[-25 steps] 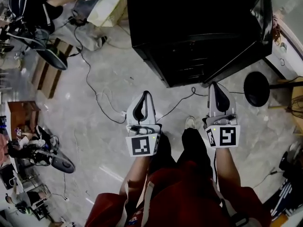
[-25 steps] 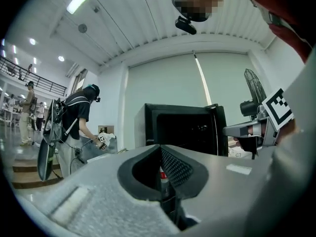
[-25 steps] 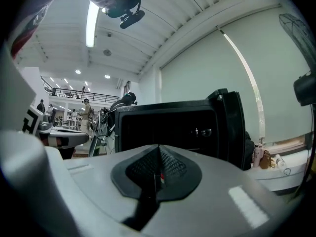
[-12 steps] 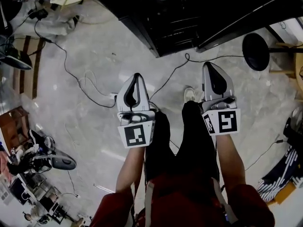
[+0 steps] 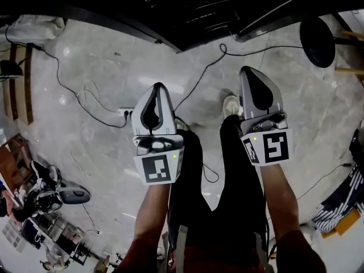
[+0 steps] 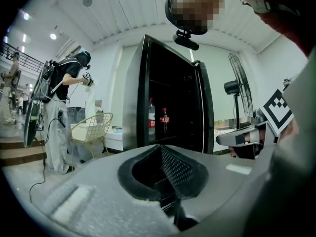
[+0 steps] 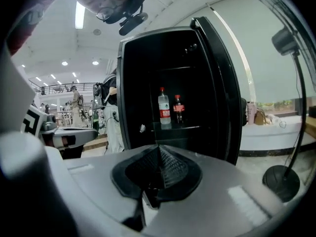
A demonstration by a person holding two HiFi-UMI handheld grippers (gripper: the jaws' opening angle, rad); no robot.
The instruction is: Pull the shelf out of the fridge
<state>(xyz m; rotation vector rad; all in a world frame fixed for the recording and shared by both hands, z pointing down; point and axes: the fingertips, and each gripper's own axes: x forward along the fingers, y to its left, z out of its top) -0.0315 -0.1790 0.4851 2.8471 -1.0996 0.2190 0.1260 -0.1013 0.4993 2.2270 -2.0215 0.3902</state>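
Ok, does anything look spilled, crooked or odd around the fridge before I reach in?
Nothing spilled or damaged: the fridge stands open, its two bottles upright on the shelf. Only a black cable trails loose across the floor between the person's shoe and the fridge.

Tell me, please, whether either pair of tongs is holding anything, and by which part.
Nothing is held: the left tongs and the right tongs are both shut and empty, well short of the open fridge.
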